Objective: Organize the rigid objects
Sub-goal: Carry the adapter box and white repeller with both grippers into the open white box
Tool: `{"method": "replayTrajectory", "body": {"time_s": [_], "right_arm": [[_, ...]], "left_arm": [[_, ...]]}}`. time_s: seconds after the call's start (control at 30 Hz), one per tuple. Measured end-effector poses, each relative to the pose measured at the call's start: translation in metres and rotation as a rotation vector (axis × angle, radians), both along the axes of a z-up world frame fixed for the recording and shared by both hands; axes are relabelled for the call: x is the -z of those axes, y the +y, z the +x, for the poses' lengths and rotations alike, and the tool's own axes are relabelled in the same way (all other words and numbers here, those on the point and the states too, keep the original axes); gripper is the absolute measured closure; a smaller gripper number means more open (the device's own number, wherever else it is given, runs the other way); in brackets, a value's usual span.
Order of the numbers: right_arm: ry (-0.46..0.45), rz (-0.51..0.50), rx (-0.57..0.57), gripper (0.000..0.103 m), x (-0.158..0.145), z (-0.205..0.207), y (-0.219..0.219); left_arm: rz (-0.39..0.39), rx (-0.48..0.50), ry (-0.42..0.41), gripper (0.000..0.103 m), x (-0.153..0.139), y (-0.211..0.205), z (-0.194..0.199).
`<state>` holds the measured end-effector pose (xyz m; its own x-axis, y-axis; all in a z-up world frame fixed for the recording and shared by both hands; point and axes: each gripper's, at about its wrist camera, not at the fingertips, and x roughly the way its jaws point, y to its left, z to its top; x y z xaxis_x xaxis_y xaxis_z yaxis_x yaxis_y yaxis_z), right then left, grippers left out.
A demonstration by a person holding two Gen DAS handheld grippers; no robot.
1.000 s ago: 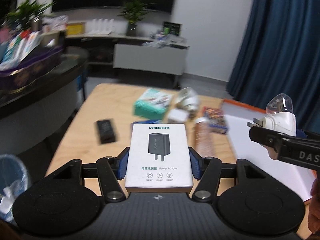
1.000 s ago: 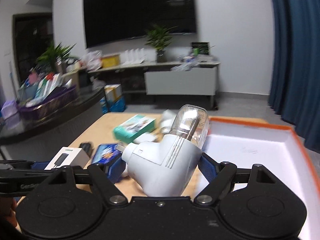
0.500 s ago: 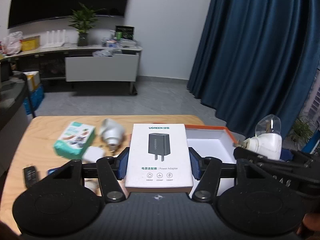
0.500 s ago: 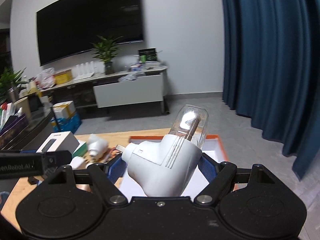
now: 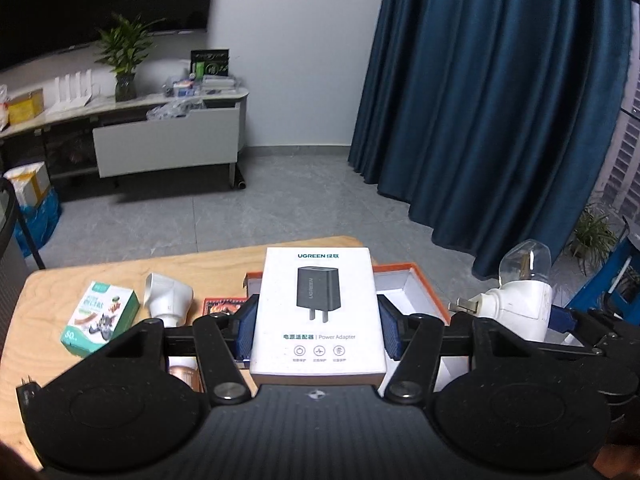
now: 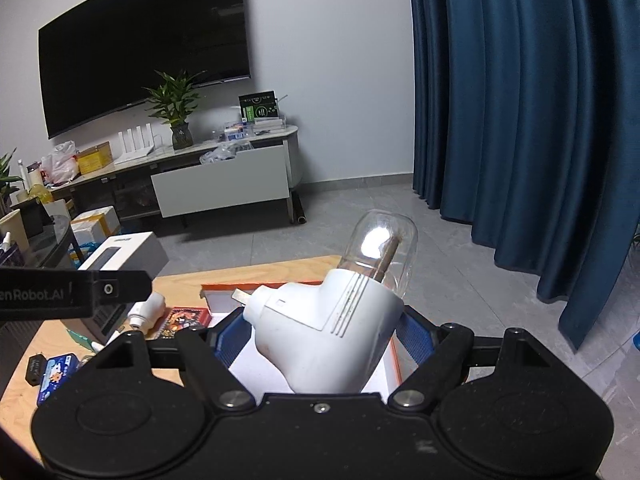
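Left tongs (image 5: 318, 330) pinch the UGREEN "Power Adapter" box (image 5: 318, 312); right tongs (image 6: 320, 340) apparently a night-light (image 6: 332, 336).

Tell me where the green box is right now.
In the left wrist view, the green box lies on the wooden table at far left, just left of the loose white plug.

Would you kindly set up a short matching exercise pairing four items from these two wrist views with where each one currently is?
Things:
1. power adapter box
2. plug-in night light
3. green carton
4. orange-rimmed tray

Places:
A. lying on the wooden table, at its left
B. clamped in the right gripper
C. beneath both held items
D. clamped in the left gripper

Pairs: 1-D, 2-B, 3-A, 4-C
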<state>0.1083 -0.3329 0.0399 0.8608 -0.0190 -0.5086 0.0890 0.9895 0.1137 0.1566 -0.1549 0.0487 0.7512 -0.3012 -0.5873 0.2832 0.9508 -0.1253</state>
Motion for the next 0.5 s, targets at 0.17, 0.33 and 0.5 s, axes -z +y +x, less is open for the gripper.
{"method": "replayTrajectory", "body": {"time_s": [0.17, 0.33, 0.5], "right_arm": [[0.017, -0.007, -0.020, 0.009, 0.005, 0.013, 0.003], [0.035, -0.005, -0.038, 0.009, 0.009, 0.026, 0.006], [0.056, -0.008, -0.043, 0.009, 0.012, 0.039, 0.005]], "left_arm": [[0.008, -0.003, 0.007, 0.043, 0.003, -0.001, 0.002], [-0.003, -0.012, 0.032, 0.043, 0.009, 0.001, 0.010], [-0.020, -0.024, 0.055, 0.043, 0.008, 0.000, 0.013]]}}
